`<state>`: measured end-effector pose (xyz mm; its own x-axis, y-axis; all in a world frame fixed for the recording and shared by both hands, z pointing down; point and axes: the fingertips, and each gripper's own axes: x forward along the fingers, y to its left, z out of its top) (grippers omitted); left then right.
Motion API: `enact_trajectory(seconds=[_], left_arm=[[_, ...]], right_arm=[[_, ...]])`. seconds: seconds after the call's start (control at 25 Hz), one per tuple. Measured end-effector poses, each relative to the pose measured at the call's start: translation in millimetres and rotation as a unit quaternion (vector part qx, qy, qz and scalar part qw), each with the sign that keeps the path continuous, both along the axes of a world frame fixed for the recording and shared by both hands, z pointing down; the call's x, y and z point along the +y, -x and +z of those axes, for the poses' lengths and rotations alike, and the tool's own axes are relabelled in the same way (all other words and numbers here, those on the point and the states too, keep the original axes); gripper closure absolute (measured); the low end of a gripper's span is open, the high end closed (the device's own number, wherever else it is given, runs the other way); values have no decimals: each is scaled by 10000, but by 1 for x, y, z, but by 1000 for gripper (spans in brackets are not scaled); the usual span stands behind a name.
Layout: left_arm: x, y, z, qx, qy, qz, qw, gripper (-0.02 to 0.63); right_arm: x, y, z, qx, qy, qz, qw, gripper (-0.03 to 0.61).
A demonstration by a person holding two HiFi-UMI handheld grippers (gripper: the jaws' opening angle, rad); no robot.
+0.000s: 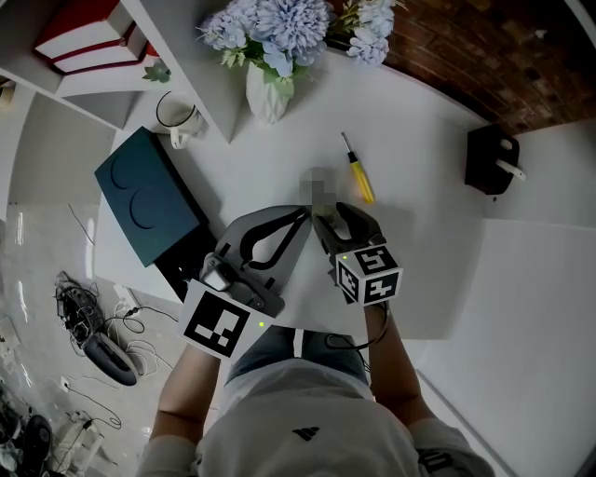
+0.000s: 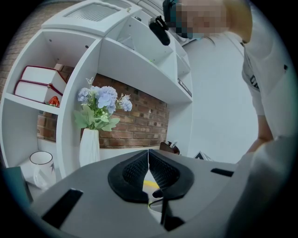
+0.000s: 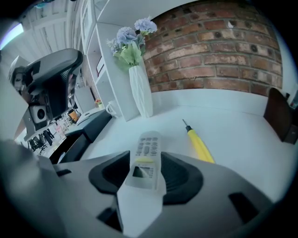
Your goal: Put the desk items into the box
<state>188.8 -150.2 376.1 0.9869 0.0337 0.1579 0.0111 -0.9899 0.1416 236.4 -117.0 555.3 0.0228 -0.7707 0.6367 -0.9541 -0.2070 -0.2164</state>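
Note:
A white remote control (image 3: 146,153) lies on the white desk (image 1: 419,242), pointing away between the jaws of my right gripper (image 3: 145,174). The jaws stand open around it, with a gap showing at the left pad. In the head view my right gripper (image 1: 331,214) sits at the desk's middle, angled down. My left gripper (image 1: 303,216) is just to its left, shut with nothing in it (image 2: 148,160). A yellow-handled screwdriver (image 1: 358,175) (image 3: 200,144) lies just beyond to the right. The dark teal box (image 1: 149,196) (image 3: 91,125) sits at the desk's left edge.
A white vase of blue flowers (image 1: 270,88) (image 3: 139,93) and a white mug (image 1: 177,116) stand at the back by the white shelf unit (image 1: 140,28). A black holder (image 1: 491,160) is at the right. Cables lie on the floor (image 1: 93,335) to the left.

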Motion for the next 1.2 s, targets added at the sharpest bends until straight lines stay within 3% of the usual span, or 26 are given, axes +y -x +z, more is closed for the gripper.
enact_trajectory(seconds=[0.4, 0.76, 1.2], left_arm=[[-3, 1, 4, -20, 5, 5, 10000, 600], [-5, 3, 4, -27, 35, -11, 10000, 601], [-11, 6, 3, 24, 151, -105, 9998, 601]], right_arm=[[-6, 7, 16, 238, 345, -20, 9991, 352], [-17, 14, 21, -66, 468, 95, 9988, 330], [-26, 24, 21, -12, 591, 119, 9982, 313]])
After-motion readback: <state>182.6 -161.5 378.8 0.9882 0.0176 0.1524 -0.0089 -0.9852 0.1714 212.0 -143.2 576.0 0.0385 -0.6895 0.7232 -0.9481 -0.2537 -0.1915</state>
